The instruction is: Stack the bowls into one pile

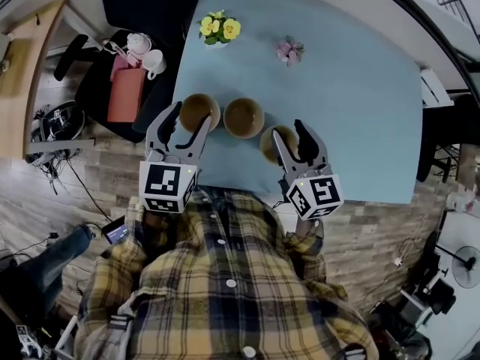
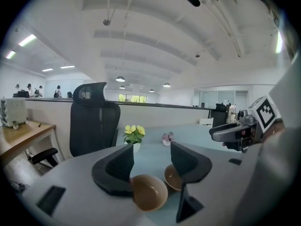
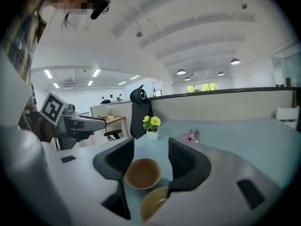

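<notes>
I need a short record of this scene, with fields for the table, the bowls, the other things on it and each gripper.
surface: light blue table
bowls: three brown ones in a row, left bowl, middle bowl, right bowl; none stacked
other things: pot of yellow flowers, pot of pink flowers, both beyond the bowls
left gripper: jaws apart, over the left bowl, holding nothing
right gripper: jaws apart, over the right bowl, holding nothing
</notes>
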